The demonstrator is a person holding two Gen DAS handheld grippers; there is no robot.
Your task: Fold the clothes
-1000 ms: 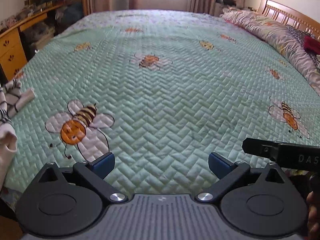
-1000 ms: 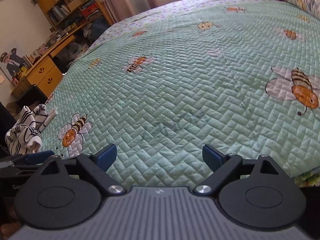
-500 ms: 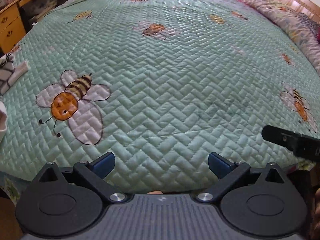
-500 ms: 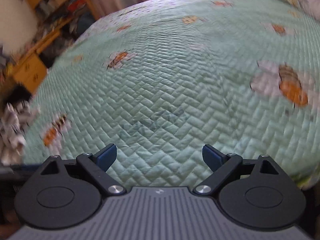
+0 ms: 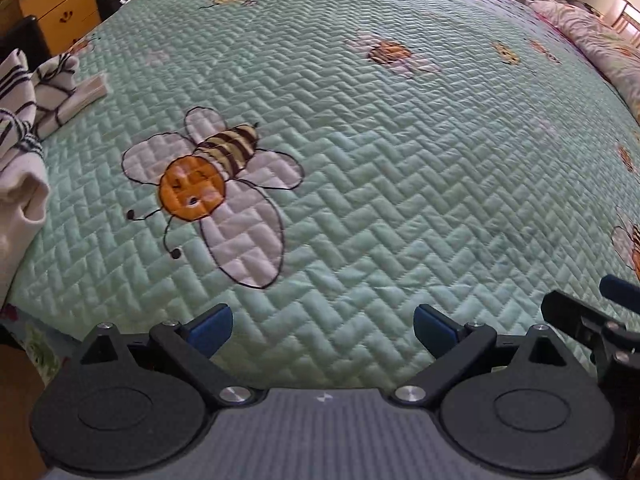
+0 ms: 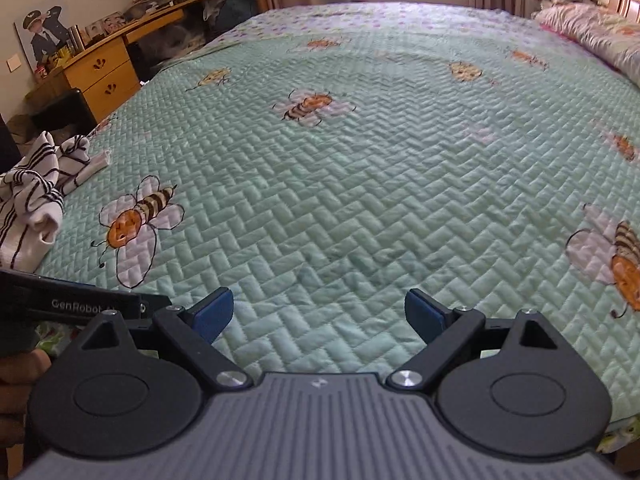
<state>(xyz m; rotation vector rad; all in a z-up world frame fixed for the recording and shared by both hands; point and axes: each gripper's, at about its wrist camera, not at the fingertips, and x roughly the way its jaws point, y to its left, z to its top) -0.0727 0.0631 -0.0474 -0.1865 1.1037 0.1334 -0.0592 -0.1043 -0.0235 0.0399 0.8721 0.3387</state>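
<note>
A: How far along is the folding?

B: By my reading it has not begun. The striped garment [image 6: 34, 196] lies crumpled in a heap at the bed's near left corner, at about nine o'clock in the right wrist view and about ten o'clock in the left wrist view [image 5: 28, 120]. No neat fold shows in it.

A: And the grippers?

B: The left hand-held gripper [image 5: 322, 330] has its jaws spread wide, with nothing between the blue pads, only the green bee quilt [image 5: 400, 180] beyond them. The right hand-held gripper [image 6: 318, 314] is likewise wide apart and holds nothing. Both hang over the near edge of the bed, well apart from the garment.

A: So what is left?

B: Everything, I'd judge: reach the heap at the left, draw it onto the open middle of the quilt, spread it flat, then fold. The quilt's centre looks free for that.
</note>
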